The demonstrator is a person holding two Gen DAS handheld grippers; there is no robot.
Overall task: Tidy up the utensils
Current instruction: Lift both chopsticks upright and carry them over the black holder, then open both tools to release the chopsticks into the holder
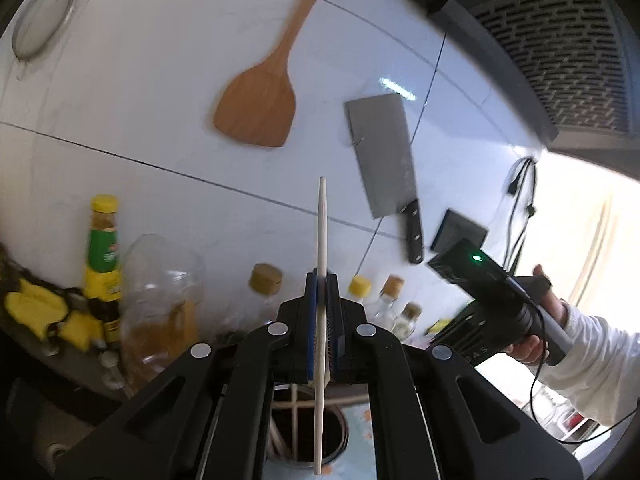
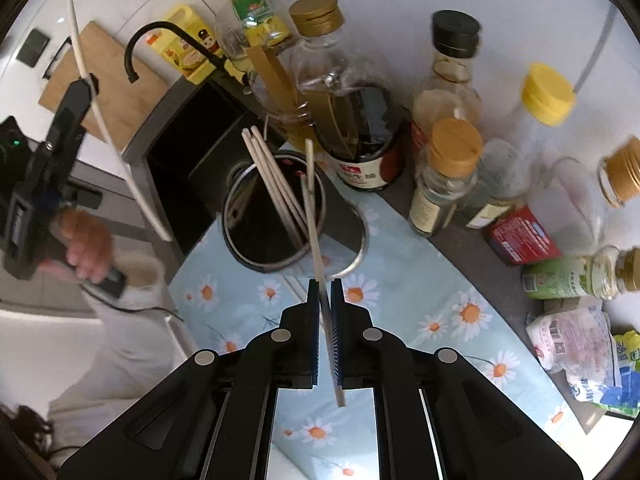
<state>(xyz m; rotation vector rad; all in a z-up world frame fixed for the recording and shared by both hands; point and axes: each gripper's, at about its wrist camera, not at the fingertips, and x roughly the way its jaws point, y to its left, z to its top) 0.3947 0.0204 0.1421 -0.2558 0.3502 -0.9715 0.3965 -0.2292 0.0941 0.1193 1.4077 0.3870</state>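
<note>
My left gripper (image 1: 322,278) is shut on a pale wooden chopstick (image 1: 321,240) that stands upright above the round metal utensil holder (image 1: 340,444). In the right wrist view the left gripper (image 2: 86,80) shows at the left, its chopstick (image 2: 108,132) slanting down toward the holder. My right gripper (image 2: 325,285) is shut on another chopstick (image 2: 314,232), whose far end reaches into the utensil holder (image 2: 236,236). Several chopsticks (image 2: 272,184) stand inside it. The right gripper (image 1: 476,276) shows in the left wrist view at the right.
A wooden spatula (image 1: 260,96) and a cleaver (image 1: 384,160) hang on the white tiled wall. Many sauce and spice bottles (image 2: 444,176) crowd behind and right of the holder. A dark sink (image 2: 188,148) with a black tap lies left of it. A daisy-print cloth (image 2: 400,312) covers the counter.
</note>
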